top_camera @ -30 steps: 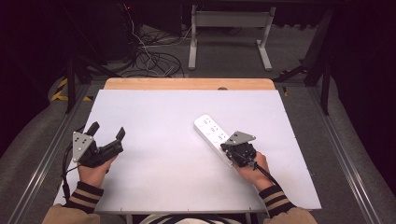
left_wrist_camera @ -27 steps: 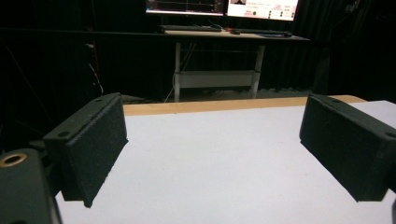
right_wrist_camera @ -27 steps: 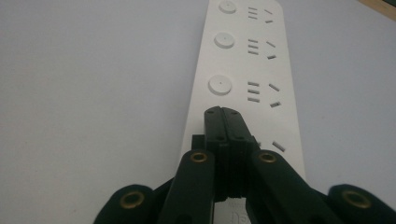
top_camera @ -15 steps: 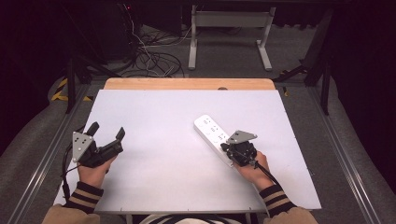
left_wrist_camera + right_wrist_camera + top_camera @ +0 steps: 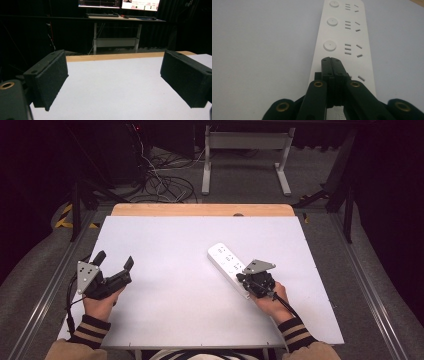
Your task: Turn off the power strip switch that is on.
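At the near edge of the table [image 5: 165,320] the person's striped sleeves come in, one hand on each tool. The left hand [image 5: 100,302] holds the left gripper [image 5: 114,262] over the near left part of the white surface; its jaws stand wide apart with nothing between them. In the left gripper view the two black pads [image 5: 48,77] frame bare white tabletop, with the wooden far edge [image 5: 115,56] beyond.

The right hand [image 5: 270,301] holds the right gripper [image 5: 245,281] at the near right. Its jaws are pressed together, tips [image 5: 332,63] closed on each other, and they sit right over the near end of the strip [image 5: 227,261]; whether they touch its top I cannot tell. They grasp nothing.

The strip is a white power strip lying flat on the table, right of centre, running diagonally from the right gripper away toward the middle. In the right gripper view its round buttons [image 5: 329,46] and slotted sockets run up in a row ahead of the jaws.

Farther off, past the wooden edge, lie dark floor, a tangle of cables [image 5: 160,182] and a white desk frame [image 5: 245,150]. The left gripper view shows lit monitors [image 5: 120,3] on that desk.
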### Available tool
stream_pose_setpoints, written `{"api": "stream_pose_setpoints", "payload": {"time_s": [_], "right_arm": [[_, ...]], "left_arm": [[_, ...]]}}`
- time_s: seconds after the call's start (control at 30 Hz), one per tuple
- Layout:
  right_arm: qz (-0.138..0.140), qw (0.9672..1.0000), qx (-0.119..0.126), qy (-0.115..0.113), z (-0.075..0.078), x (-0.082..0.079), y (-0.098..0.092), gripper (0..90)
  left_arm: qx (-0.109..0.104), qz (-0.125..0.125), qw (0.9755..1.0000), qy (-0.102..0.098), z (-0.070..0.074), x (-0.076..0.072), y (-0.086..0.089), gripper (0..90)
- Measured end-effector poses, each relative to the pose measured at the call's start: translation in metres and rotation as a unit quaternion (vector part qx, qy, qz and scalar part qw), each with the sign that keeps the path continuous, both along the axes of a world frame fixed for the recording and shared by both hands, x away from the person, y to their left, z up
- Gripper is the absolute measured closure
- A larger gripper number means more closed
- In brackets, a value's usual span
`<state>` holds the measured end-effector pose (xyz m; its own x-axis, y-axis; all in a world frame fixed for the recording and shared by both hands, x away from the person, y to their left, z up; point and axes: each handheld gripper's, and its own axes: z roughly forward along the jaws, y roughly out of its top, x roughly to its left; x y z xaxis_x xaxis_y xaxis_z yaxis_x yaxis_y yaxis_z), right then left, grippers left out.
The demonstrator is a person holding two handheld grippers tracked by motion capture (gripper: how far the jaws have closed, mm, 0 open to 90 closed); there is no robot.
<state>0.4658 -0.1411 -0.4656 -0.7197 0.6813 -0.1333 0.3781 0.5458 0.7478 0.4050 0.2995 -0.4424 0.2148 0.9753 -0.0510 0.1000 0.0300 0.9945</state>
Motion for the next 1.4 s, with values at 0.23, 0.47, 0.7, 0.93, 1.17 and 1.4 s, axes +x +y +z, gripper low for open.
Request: {"api": "stream_pose_setpoints", "payload": {"time_s": [0.23,0.47,0.7,0.93,1.17,1.4], "right_arm": [[0.003,1.0000,-0.005,-0.007,0.000,-0.001,0.001,90.0],[0.001,0.9997,-0.017,-0.018,0.000,-0.003,0.003,90.0],[-0.005,0.9999,0.009,-0.010,0.001,0.000,-0.003,90.0],[-0.004,0.9999,0.005,-0.012,0.001,0.000,-0.003,90.0],[-0.004,0.9991,0.030,-0.031,0.006,-0.002,-0.008,90.0],[0.005,0.9886,0.123,-0.088,0.023,-0.011,-0.034,88.0]], "left_arm": [[0.000,0.001,1.0000,0.000,0.000,0.000,0.000,8.3],[0.001,0.001,1.0000,-0.001,0.000,0.000,0.000,8.4],[-0.001,0.000,1.0000,0.001,0.000,0.000,0.001,8.4],[-0.001,0.001,1.0000,0.000,0.000,0.000,0.001,8.4],[-0.001,0.001,1.0000,-0.002,0.000,0.000,0.001,8.4],[-0.002,0.003,1.0000,-0.004,0.001,0.000,0.002,8.4]]}}
